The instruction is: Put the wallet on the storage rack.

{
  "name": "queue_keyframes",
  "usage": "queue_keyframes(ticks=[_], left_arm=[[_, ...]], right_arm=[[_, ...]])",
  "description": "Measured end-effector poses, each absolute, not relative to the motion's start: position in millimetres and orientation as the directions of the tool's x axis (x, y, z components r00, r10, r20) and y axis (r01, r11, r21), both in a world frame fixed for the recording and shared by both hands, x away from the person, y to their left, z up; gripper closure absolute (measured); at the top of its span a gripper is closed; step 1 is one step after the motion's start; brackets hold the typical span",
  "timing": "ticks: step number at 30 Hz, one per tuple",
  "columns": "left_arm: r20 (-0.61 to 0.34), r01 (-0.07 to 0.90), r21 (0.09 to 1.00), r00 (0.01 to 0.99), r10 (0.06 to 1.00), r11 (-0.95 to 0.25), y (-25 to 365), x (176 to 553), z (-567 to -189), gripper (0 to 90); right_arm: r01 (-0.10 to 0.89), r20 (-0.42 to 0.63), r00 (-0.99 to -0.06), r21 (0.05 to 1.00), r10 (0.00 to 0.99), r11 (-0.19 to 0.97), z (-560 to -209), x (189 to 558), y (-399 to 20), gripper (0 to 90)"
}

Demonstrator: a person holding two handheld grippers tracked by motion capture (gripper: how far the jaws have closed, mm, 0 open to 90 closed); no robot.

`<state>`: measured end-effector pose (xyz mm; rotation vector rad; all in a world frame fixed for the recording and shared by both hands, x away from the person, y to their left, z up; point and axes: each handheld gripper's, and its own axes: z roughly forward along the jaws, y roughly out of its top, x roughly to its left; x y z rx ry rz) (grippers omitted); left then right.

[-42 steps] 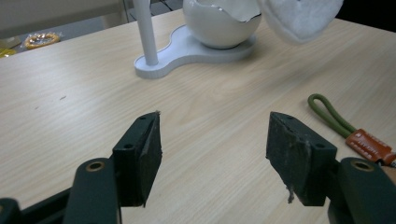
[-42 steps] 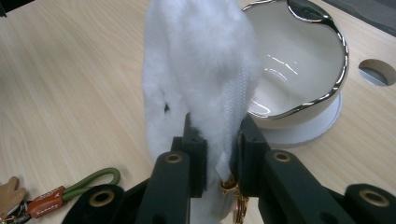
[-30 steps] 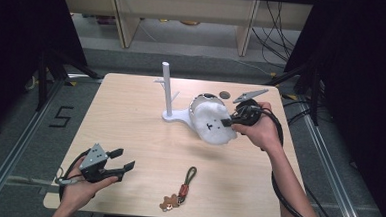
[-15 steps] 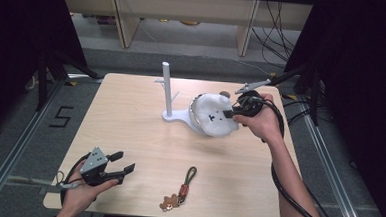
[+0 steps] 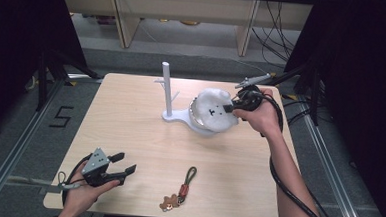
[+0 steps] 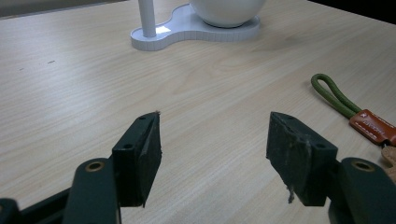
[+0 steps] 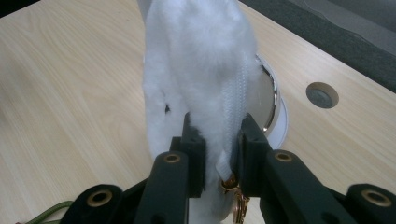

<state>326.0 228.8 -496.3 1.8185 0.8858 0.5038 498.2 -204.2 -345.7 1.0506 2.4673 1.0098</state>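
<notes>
Right gripper (image 5: 229, 109) at the far right of the table (image 5: 129, 135), jaws pinched tight on a white fluffy pouch (image 5: 213, 111) along its zipper edge. Pouch hangs just over the round dish (image 7: 270, 100) of a white stand (image 5: 173, 116), whose upright post (image 5: 166, 84) rises to the left. Whether it touches the dish, cannot tell. Left gripper (image 5: 120, 166) rests near the left front corner, jaws wide apart, nothing between them. A keychain strap (image 5: 186, 181) with a small charm lies near the front edge, untouched. Judgement: pouch is grasped and in transit; hanging it or setting it down remains, and the keychain not yet handled.
</notes>
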Motion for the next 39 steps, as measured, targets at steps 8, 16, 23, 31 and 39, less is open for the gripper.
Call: queue_keyframes(ticks=[8,16,23,31,39], left_arm=[[-0.054,0.34,0.914,0.645,0.762,-0.223,228.4,326.1,-496.1,34.8],[-0.058,0.337,0.916,0.648,0.759,-0.218,227.7,325.7,-495.2,34.7],[-0.059,0.339,0.915,0.648,0.759,-0.218,227.8,325.7,-495.4,34.7],[-0.058,0.341,0.914,0.648,0.759,-0.222,227.5,325.8,-496.1,34.7],[-0.067,0.34,0.916,0.655,0.752,-0.214,226.2,326.1,-497.8,34.7]], right_arm=[[0.503,0.008,-0.7,0.715,0.714,0.485,-340.7,503.4,-201.2,77.2],[0.496,0.004,-0.708,0.715,0.707,0.493,-334.8,510.6,-191.2,76.8],[0.498,0.011,-0.707,0.718,0.707,0.486,-333.7,516.0,-184.8,76.7],[0.481,0.011,-0.708,0.74,0.707,0.47,-338.9,524.8,-180.2,76.7],[0.503,0.015,-0.699,0.721,0.715,0.476,-352.2,534.6,-178.4,76.7]])
